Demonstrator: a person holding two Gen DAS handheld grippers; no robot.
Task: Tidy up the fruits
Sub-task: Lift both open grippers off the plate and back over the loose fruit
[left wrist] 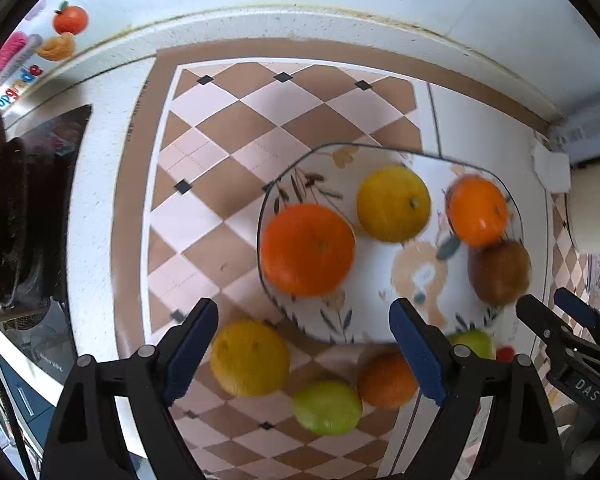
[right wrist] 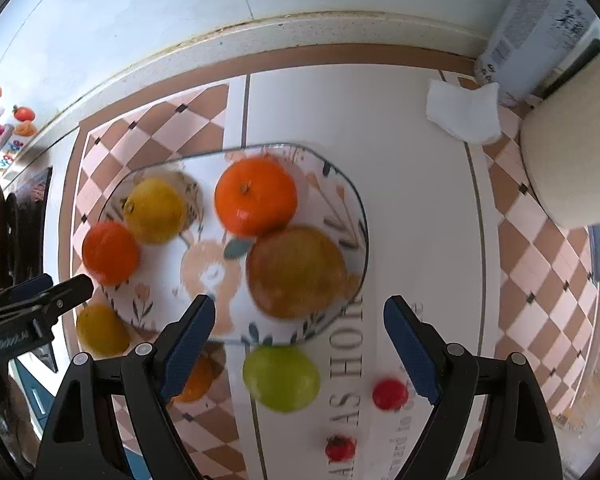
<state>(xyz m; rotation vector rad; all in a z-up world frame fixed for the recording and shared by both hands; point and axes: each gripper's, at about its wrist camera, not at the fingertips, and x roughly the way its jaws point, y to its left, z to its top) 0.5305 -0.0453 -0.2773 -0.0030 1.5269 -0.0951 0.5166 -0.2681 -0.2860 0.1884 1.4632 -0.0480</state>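
A floral plate (left wrist: 380, 312) (right wrist: 168, 300) holds a big orange (left wrist: 307, 250) (right wrist: 110, 253), a yellow lemon (left wrist: 393, 203) (right wrist: 155, 211), a second orange (left wrist: 477, 211) (right wrist: 256, 197) and a brown pear (left wrist: 499, 272) (right wrist: 296, 272). On the table in front of the plate lie a lemon (left wrist: 250, 357) (right wrist: 100, 330), a green fruit (left wrist: 327, 407), an orange (left wrist: 386, 379) (right wrist: 194, 378), a green apple (right wrist: 281, 378) (left wrist: 474, 343) and two small red fruits (right wrist: 390, 394) (right wrist: 340, 447). My left gripper (left wrist: 304, 350) and right gripper (right wrist: 300, 346) hang open and empty above the near fruits.
The checkered mat (left wrist: 228, 152) covers the table. A folded white tissue (right wrist: 464, 112) and a grey box (right wrist: 540, 28) sit at the back right, with a cream round object (right wrist: 576, 160) beside them. A dark appliance (left wrist: 40, 208) stands at the left.
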